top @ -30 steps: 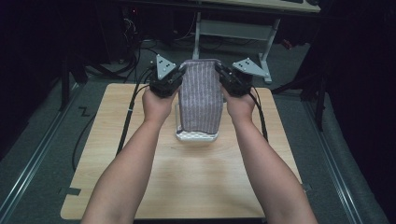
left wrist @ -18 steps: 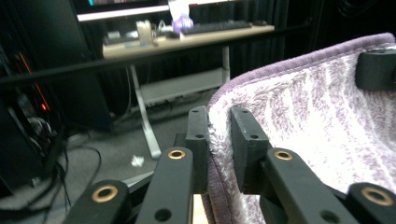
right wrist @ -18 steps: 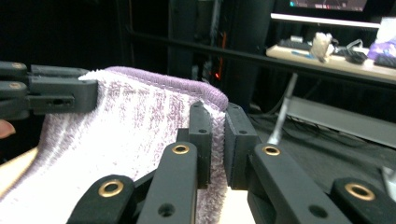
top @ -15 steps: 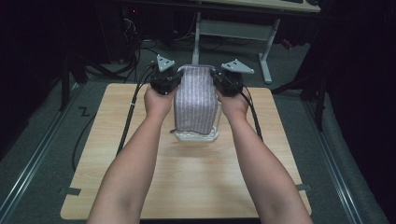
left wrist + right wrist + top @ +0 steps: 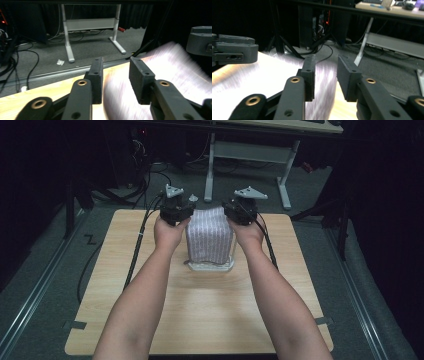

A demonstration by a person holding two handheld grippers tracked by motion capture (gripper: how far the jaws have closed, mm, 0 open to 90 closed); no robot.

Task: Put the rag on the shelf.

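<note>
Striped cloth (image 5: 209,235) lies near the table's (image 5: 150,320) centre, folded, long axis running 12 to 6 o'clock. At its far corners, the left gripper (image 5: 176,210) at 9 o'clock and right gripper (image 5: 241,209) at 3 o'clock have just been opening; both jaws stand narrowly apart, cloth edge loose between them.

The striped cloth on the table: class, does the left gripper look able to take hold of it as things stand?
Probably yes. The left gripper sits at the far left corner of the striped cloth, its jaws having just been opening, with cloth in the gap between them. Nothing stands in between; the right gripper is at the opposite corner.
</note>
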